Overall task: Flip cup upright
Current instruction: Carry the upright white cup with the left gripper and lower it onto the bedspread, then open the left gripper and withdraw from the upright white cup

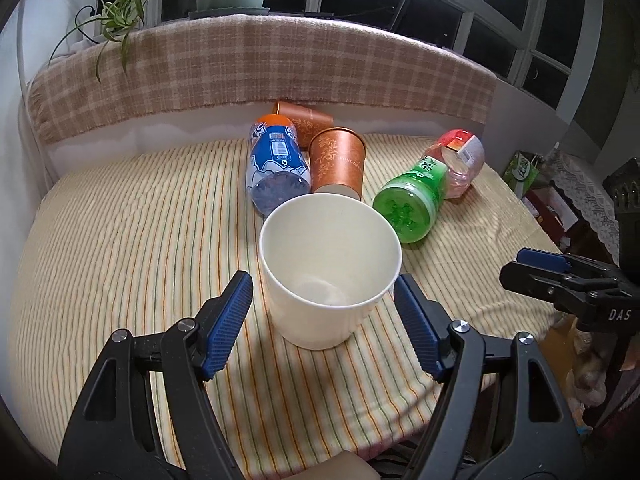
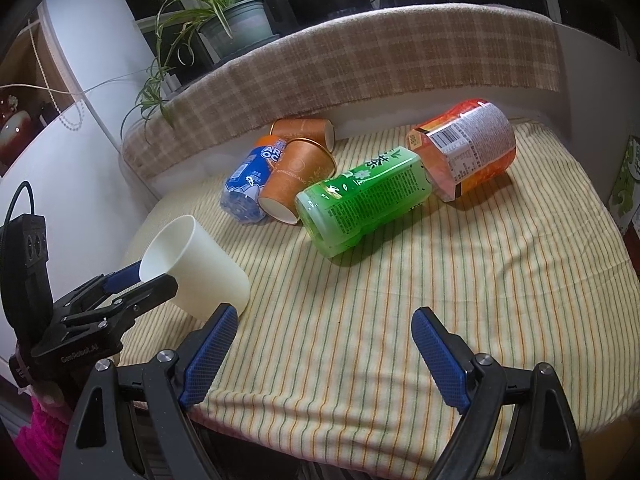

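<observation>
I am seeing my left gripper [image 1: 323, 320] spreading its fingers either side of the white cup [image 1: 330, 268], which is sitting near the tabletop's [image 1: 120, 240] front edge; whether they touch it, I cannot tell. My right gripper [image 2: 324, 354] is hanging spread, empty. Bottles [image 2: 362, 204] are lying farther back.

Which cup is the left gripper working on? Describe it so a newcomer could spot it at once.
Start at the striped tablecloth and come to its near edge, in front of the pile of tipped bottles and cups. The white cup stands there, mouth up, between the open fingers of the left gripper. It is plain white and apart from the pile, whereas the two orange patterned cups lie among the bottles.
</observation>
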A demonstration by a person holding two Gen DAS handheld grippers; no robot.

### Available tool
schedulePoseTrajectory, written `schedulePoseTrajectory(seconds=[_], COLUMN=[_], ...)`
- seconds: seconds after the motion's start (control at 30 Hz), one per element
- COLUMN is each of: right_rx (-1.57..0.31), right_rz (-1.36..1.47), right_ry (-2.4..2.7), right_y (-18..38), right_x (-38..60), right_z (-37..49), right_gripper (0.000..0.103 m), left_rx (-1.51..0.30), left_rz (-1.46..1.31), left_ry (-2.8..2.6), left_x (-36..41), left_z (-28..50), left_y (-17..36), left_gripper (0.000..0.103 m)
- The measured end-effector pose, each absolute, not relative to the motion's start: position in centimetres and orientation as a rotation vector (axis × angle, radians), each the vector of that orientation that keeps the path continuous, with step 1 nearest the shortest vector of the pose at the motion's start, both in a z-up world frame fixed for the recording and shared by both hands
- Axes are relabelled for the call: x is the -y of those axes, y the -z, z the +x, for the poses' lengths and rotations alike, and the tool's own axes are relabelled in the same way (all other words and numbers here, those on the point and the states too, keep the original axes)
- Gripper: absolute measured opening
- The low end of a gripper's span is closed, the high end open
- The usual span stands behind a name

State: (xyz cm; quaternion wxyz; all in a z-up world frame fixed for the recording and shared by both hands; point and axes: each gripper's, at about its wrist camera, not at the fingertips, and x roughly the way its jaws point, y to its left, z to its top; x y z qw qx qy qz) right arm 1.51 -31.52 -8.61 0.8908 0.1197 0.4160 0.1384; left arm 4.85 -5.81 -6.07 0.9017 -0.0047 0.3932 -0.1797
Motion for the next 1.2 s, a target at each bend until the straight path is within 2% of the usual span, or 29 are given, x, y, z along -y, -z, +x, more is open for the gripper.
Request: schedulePoseTrajectory(seconds=[0.27,0.53,0.57,0.63,0.73,0.87,1.2], right_rx=[-0.821,-0.767,-0.761,-0.746,-0.715,-0.661,-0.597], right_rz=[0.217,0.180,0.175,0.164,0.144,0.121,0.119], right_ry=[-0.281,-0.262,-0.259,-0.252,-0.239,-0.212,-0.149], right_y=[7.6,6.4,6.3,6.1,5.7,4.9,4.3], right_x=[31.0,30.3,30.2,30.0,29.7,29.4,29.8], right_z=[1.0,0.6,0.6,0.5,0.2,-0.3,-0.7], right_gripper=[0.091,0.091,0.092,0.093,0.096,0.103,0.103], left_rx=[-0.791,-0.691,-0.677,-0.630,-0.551,-0.480,-0.429], left_rz=[-0.029,-0.044,-0.047,-0.058,-0.065,-0.064,-0.030], left_ry=[0.355,0.288,0.278,0.251,0.200,0.145,0.090], left_x=[4.5,2.5,2.3,1.7,1.1,0.5,0.6], left_z=[3.5,1.2,1.0,0.3,-0.6,-1.4,-2.4], left_y=[5.3,3.1,2.8,2.0,0.8,-0.3,-0.7], left_gripper=[0.080,0.081,0.082,0.093,0.101,0.102,0.102])
